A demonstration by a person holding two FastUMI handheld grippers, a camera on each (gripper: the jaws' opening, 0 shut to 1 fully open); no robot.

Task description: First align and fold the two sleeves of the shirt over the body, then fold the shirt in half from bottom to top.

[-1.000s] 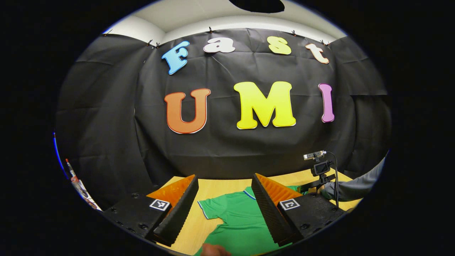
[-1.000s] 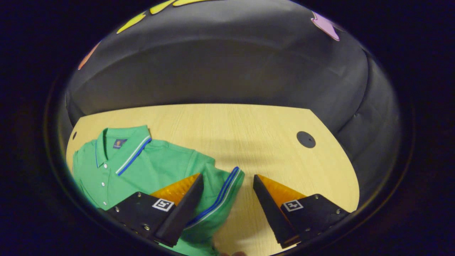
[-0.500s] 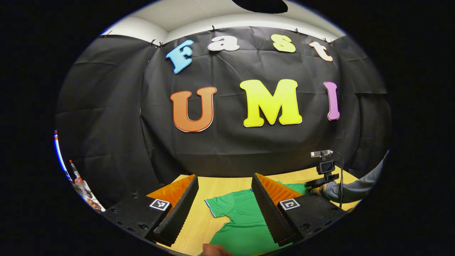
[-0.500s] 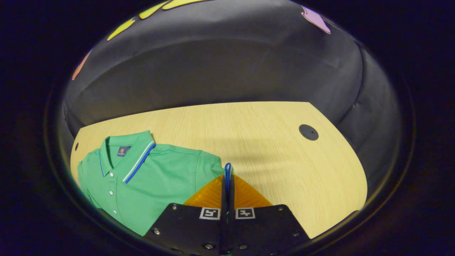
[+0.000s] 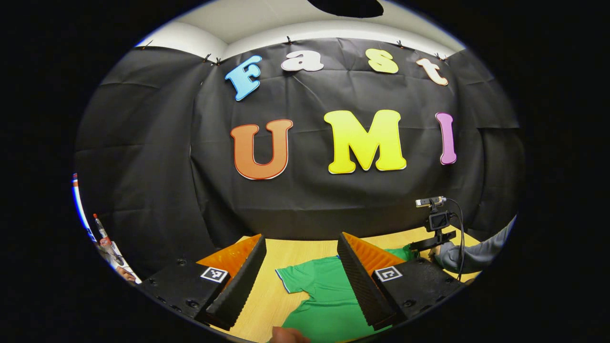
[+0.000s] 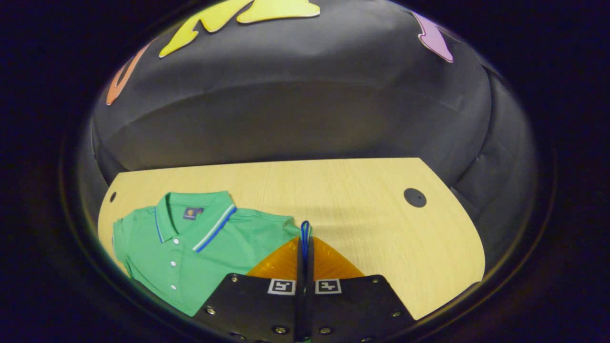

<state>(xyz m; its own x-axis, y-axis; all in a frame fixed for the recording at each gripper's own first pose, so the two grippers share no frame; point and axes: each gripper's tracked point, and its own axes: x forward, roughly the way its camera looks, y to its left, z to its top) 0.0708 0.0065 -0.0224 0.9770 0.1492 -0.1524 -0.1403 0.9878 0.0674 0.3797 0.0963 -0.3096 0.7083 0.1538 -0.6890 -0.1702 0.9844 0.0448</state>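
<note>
One sleeve [image 6: 305, 228] pinched in my right gripper [image 6: 305, 247] so it can swing over the shirt [image 6: 190, 247]; left gripper [image 5: 300, 267] hovers spread apart.

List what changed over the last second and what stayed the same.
The right gripper, open around the sleeve a second ago, closed on its striped cuff and now holds it pinched; its view has tipped up slightly since. The left gripper stayed open above the green shirt, barely shifting. The shirt's body still lies flat on the wooden table, collar and buttons facing up.
</note>
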